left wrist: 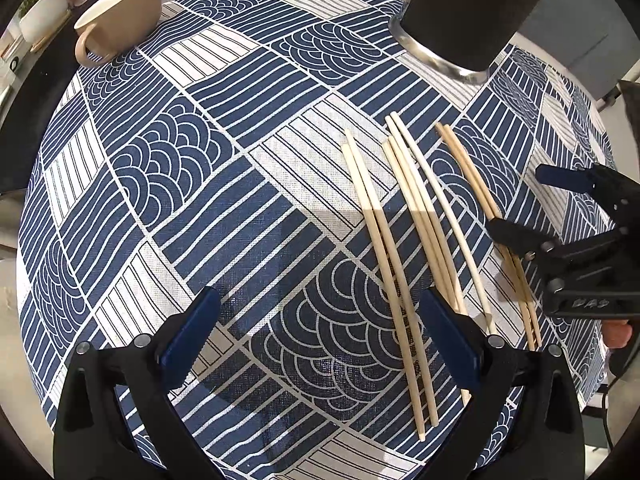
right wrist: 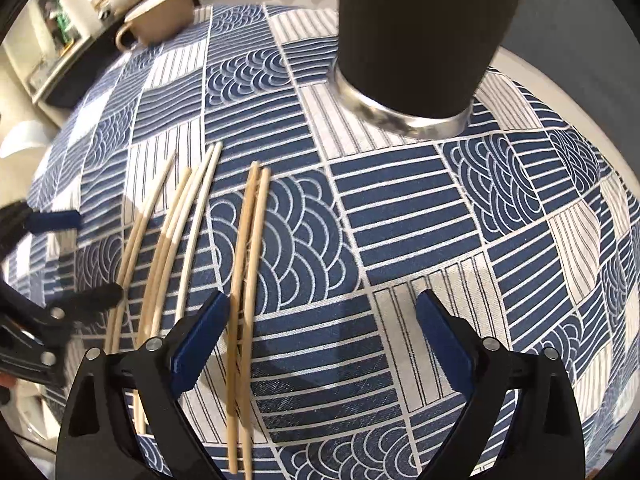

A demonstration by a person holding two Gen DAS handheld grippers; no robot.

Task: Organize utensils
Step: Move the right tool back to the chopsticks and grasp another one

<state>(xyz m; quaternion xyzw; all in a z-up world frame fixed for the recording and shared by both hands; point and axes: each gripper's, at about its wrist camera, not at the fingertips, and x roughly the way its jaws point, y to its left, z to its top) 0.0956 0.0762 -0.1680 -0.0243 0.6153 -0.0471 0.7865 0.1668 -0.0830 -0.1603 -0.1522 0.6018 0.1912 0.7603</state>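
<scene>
From the left wrist: a tan cup point(left wrist: 120, 16) and a dark tumbler point(left wrist: 476, 12) stand beyond. The left gripper point(left wrist: 320, 332) is spread, empty, chopsticks point(left wrist: 400, 240) lying just right of it on the blue patterned tablecloth point(left wrist: 200, 184).

From the right wrist: the right gripper point(right wrist: 324, 340) is spread over the darker chopstick pair point(right wrist: 246, 280); shelves point(right wrist: 60, 20) behind.

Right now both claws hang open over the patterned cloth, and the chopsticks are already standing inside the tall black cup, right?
Not quite. The chopsticks lie flat on the patterned cloth, outside the tall black cup, as the left wrist view shows. Both claws, left claw and right claw, do hang open.
</scene>
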